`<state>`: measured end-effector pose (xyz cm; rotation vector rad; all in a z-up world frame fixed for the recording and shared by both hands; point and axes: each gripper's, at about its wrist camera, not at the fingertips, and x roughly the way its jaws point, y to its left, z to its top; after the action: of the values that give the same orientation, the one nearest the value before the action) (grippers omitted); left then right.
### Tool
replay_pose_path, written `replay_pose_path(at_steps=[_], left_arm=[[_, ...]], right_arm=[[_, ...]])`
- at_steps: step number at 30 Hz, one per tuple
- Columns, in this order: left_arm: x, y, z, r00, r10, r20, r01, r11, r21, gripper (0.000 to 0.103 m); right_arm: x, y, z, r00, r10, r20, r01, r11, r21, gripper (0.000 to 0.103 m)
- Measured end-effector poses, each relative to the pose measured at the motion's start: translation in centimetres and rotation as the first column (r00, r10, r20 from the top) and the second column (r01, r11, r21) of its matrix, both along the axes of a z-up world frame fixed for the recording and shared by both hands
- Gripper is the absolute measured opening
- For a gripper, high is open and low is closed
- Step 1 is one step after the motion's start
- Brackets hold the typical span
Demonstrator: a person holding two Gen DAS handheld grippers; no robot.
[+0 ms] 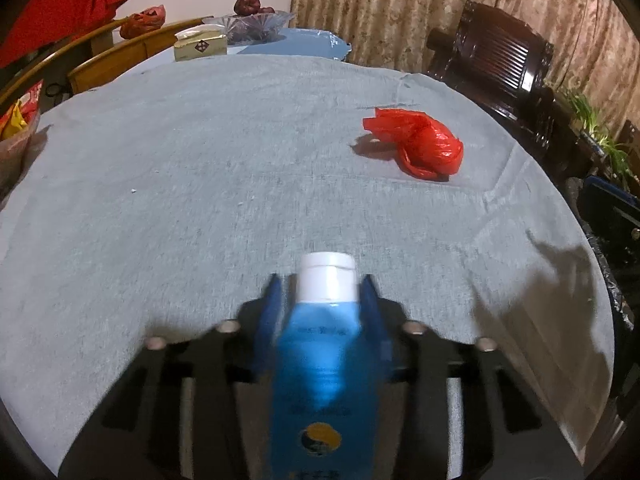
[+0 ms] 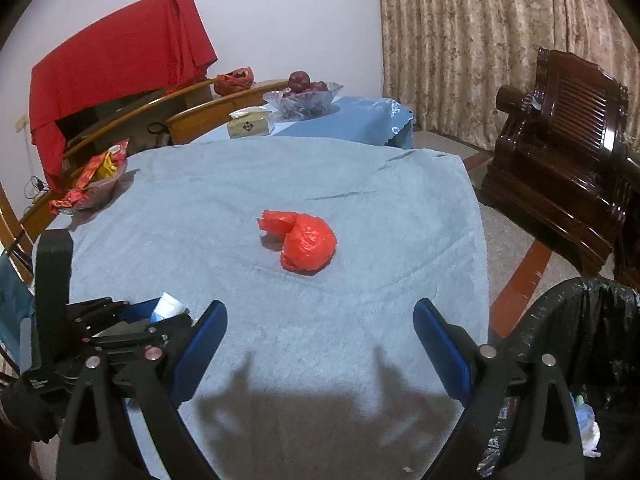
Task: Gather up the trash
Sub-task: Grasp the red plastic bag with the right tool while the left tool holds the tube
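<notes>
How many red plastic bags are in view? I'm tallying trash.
2: one red bag on the near table's cloth, another far back behind the chairs. More may be hidden.

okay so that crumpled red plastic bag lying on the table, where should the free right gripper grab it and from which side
Probably the rounded, bunched body of the red bag, not the loose flap trailing toward the far left. Come down from above and from the near side with the right gripper, whose jaws stand wide open. The bulge stands highest off the tablecloth, so the jaws can straddle it.
</notes>
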<state>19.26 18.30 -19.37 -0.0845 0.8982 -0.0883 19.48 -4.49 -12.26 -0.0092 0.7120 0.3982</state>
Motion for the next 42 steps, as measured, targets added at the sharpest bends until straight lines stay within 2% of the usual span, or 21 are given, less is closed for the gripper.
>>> replay_pose_path(at_steps=[12,21,29,34,38,42], left_arm=[[1.2,0.6,1.5,0.997,0.055,0.050,-0.055,0.998,0.000,0.032],[4.0,2.2,3.4,0.992,0.084,0.095,-0.086,0.996,0.009,0.031],[5.7,2.3,2.4,0.993,0.090,0.070,-0.091,0.996,0.010,0.031],[6.3,2.3,2.5,0.993,0.091,0.075,-0.092,0.996,0.014,0.031],[6.7,2.4,2.5,0.992,0.095,0.077,-0.096,0.995,0.017,0.031],[6.9,2.3,2.7,0.992,0.098,0.082,-0.100,0.995,0.017,0.031]], right_arm=[[1.5,1.1,0.1,1.000,0.006,0.010,-0.006,1.000,-0.007,0.091],[6.2,2.6,-0.1,1.000,-0.023,0.005,0.023,1.000,-0.005,0.089],[9.7,3.5,-2.5,0.997,-0.036,-0.074,0.035,0.999,-0.013,0.085],[10.8,4.1,-4.0,0.992,-0.019,-0.125,0.015,0.999,-0.030,0.073],[11.3,4.3,-4.5,0.988,0.011,-0.152,-0.015,1.000,-0.022,0.042],[11.0,4.3,-4.1,0.988,0.029,-0.149,-0.031,1.000,-0.008,0.036]])
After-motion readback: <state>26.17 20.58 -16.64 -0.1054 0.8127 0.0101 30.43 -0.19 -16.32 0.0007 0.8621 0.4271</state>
